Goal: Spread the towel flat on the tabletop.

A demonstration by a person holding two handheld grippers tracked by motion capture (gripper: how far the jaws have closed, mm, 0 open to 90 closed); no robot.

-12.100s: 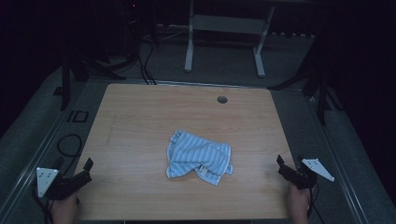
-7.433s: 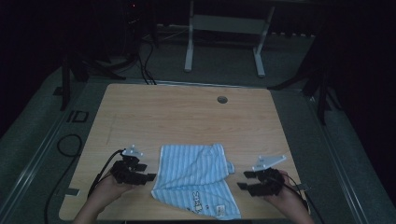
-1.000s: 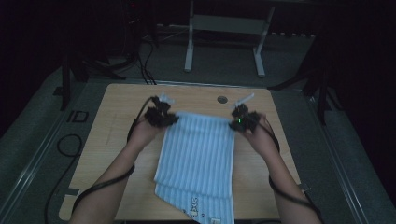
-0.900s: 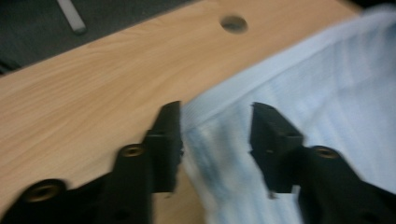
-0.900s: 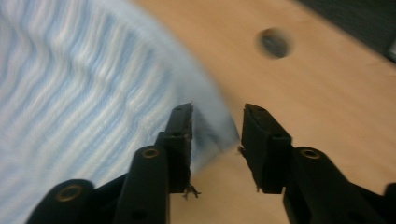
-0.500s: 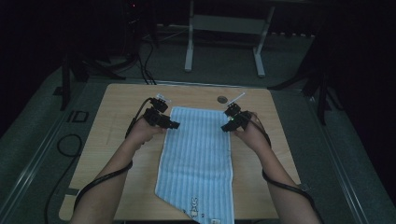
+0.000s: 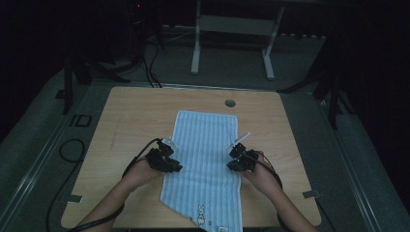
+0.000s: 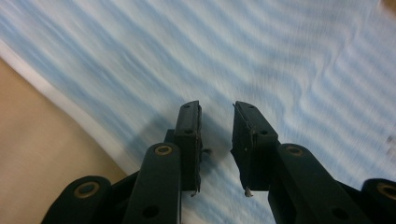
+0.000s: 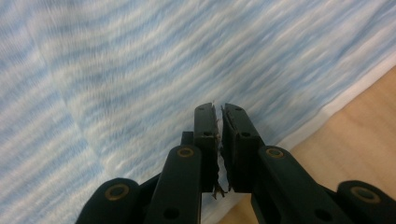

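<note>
A blue-and-white striped towel (image 7: 205,159) lies spread flat along the wooden table (image 7: 125,125), its near end reaching the front edge. My left gripper (image 7: 173,166) rests at the towel's left edge, about halfway along it. In the left gripper view the towel (image 8: 280,56) lies under my left gripper (image 8: 217,105), whose jaws stand apart with nothing between them. My right gripper (image 7: 234,163) is at the towel's right edge. In the right gripper view my right gripper (image 9: 218,106) hovers over the towel (image 9: 116,70) with its jaws closed together and no cloth in them.
A round cable hole (image 7: 230,103) sits in the table just beyond the towel's far edge. Bare wood (image 7: 270,130) flanks the towel on both sides. A white metal stand (image 7: 232,29) is on the floor behind the table, and a cable (image 7: 65,150) loops at the left.
Both grippers have let go of the towel's far corners and pulled back toward the person to its middle. The towel now lies flat and stretched out.
</note>
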